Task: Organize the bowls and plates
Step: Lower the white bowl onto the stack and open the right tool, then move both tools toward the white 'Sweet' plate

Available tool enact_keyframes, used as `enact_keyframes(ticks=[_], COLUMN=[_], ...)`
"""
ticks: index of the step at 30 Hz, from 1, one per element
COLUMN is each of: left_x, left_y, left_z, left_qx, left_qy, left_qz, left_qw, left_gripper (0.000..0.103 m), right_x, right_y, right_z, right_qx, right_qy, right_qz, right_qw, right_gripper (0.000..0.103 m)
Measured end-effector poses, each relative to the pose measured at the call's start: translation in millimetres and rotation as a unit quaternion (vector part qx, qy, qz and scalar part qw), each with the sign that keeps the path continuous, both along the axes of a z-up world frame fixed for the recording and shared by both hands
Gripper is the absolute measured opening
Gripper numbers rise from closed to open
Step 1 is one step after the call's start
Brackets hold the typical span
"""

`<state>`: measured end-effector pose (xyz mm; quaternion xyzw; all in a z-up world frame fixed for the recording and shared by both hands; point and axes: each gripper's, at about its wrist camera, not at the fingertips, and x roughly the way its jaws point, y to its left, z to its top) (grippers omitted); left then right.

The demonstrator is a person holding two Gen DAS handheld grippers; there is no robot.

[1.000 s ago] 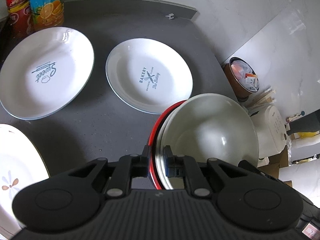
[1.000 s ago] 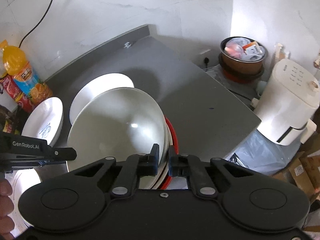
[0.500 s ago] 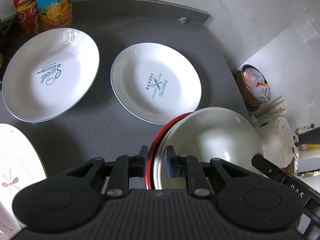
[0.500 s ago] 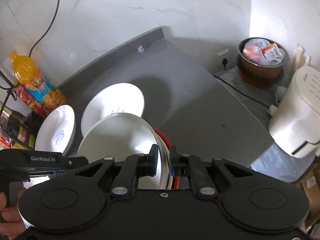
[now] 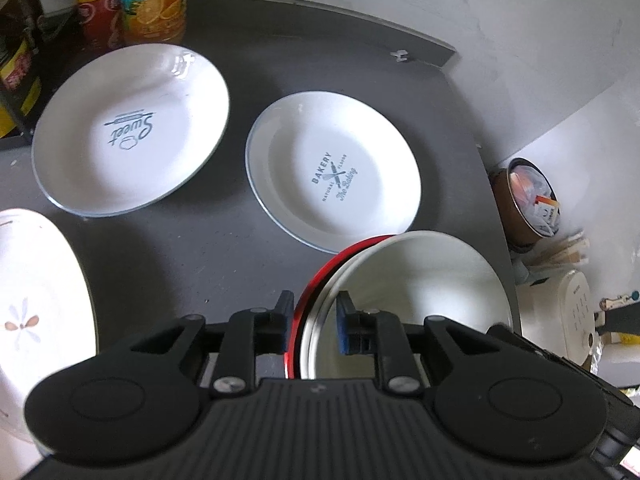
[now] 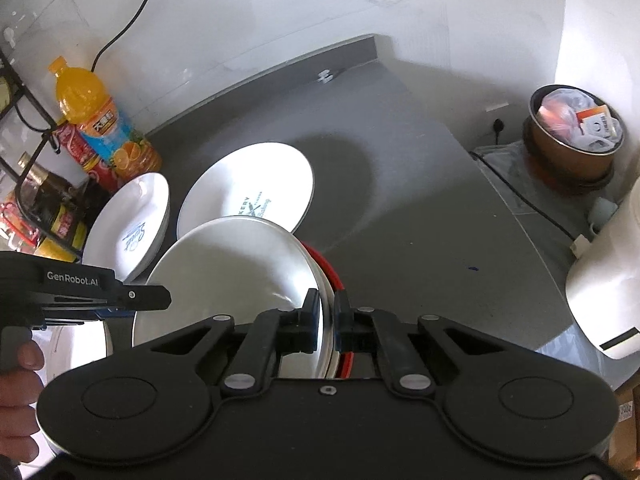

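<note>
Left wrist view: left tool (image 5: 312, 322) pinches round, glossy stacked bowls (image 5: 420, 280).

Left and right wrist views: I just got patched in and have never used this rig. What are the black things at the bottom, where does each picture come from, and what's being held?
No robot arm here: a person carries a handheld two-finger gripper in each hand, and each has a fisheye camera looking along its fingers. The black shape low in each picture is that gripper's own body.

In the left wrist view, the left gripper clamps one edge of a nested stack of white bowls with a red-rimmed one outermost. In the right wrist view, the right gripper clamps the opposite edge of the stack, and the left gripper shows at the left edge.

On the grey countertop lie a white plate printed "Sweet", a white plate printed "Bakery" and part of a white flower-patterned plate. Drink bottles stand at the back.
</note>
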<state>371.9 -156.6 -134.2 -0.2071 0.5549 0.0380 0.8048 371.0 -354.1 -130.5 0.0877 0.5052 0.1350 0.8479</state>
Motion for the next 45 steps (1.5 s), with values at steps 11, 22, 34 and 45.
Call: enact_keyframes(ticks=[11,22,34,45], left_x=[-10.2,-51.8,-85.9,-117.5], left_y=[6.2,39.0,59.4,73.4], left_z=[24.7,47.9,56.4,72.1], left_qx=[0.025,0.054,0.091,0.139], left_qy=[-0.009,-0.009,0.010,0.012], left_qz=[0.023,0.076,0.115,0.119], left_qw=[0.9994,0.9956,0.9892,0.9831], left_gripper=[0.024,0.054,0.066,0.069], right_x=[10.2,10.4,-2.5,-21.4], right_y=[4.9,31.3,61.7,96.8], right_z=[21.1,40.6,55.9,62.5], right_qx=[0.010,0.025,0.032,0.028], right_qy=[-0.021,-0.024,-0.035,-0.061], right_qz=[0.036,0.089,0.150,0.193], right_qw=[0.999,0.995,0.988,0.979], right_gripper=[0.047,0.064,0.087,0.099])
